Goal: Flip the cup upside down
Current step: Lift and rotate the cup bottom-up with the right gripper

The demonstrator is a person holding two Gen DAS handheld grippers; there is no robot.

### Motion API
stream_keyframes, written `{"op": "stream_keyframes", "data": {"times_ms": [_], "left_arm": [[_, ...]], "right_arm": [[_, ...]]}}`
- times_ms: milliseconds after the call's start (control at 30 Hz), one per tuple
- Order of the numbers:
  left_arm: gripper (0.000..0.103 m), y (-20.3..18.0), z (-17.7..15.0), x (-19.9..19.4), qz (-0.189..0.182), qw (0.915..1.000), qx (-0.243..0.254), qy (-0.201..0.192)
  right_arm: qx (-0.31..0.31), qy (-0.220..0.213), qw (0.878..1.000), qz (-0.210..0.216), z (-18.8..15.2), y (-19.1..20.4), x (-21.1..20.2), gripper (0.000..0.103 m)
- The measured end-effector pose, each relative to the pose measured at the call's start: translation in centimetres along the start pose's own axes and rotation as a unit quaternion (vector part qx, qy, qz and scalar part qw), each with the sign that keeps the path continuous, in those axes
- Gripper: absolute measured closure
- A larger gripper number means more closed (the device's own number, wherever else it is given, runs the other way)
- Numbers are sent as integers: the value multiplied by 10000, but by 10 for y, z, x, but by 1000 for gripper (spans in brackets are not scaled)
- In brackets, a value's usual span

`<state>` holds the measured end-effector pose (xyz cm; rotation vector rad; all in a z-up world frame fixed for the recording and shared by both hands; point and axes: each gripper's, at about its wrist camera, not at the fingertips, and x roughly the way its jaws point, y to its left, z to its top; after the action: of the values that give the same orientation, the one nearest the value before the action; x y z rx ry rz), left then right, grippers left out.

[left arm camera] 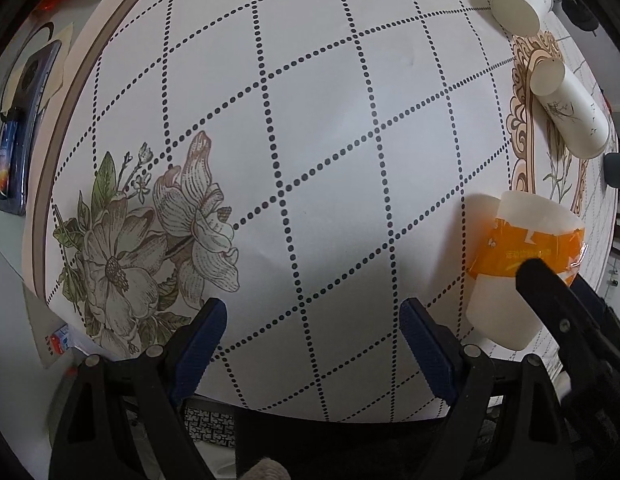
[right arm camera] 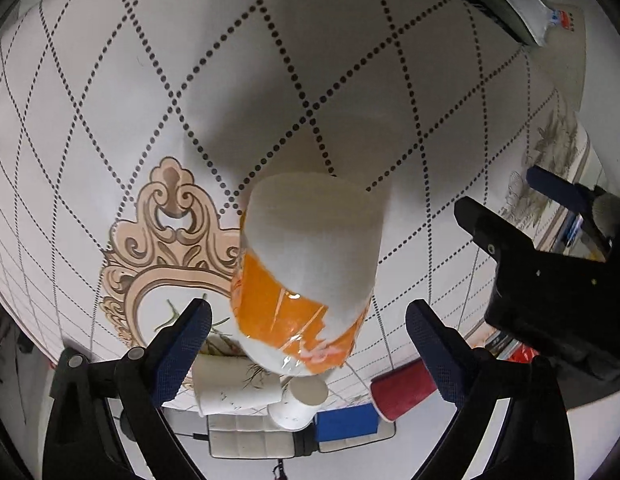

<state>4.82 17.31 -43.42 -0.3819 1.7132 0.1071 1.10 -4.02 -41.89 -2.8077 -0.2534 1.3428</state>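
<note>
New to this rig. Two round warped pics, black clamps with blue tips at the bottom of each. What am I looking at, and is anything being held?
Each picture comes from a fisheye camera mounted on a handheld two-finger gripper; a person carries one in each hand, so there is no robot arm. The black clamps with blue pads are the gripper's own fingers.

The left wrist view shows the left gripper over a tablecloth with dotted diamond lines and printed flowers. Nothing is between its fingers.

The right wrist view shows the right gripper looking down on a white cup with an orange band, which seems to stand with its flat end up. The pads sit either side of it and do not press on it, so it is not held.

Also there: two white paper cups lying on their sides, and a red cup at the table's edge.
</note>
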Motion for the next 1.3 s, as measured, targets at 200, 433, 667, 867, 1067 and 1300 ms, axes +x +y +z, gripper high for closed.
{"op": "stream_keyframes", "data": {"times_ms": [200,433,667,867,1067,1300], "left_arm": [[14,11,10,6,1,10000,-33,30],[14,28,18,11,5,10000,-56,62],[14,22,22,10,32,10000,-23,73],[14,18,26,8,63,10000,5,51],[14,18,29,3,95,9999,97,9],[14,15,31,-4,118,9998,187,-6]], "right_arm": [[-195,-65,9998,25,-14,2,23,5],[-362,-138,9992,110,-21,5,42,13],[-379,-205,9990,122,-25,8,54,24],[-230,-284,9992,154,-26,2,55,25],[-112,-290,9994,120,-20,-1,53,26],[290,-245,9990,226,-14,-4,44,26]]}}
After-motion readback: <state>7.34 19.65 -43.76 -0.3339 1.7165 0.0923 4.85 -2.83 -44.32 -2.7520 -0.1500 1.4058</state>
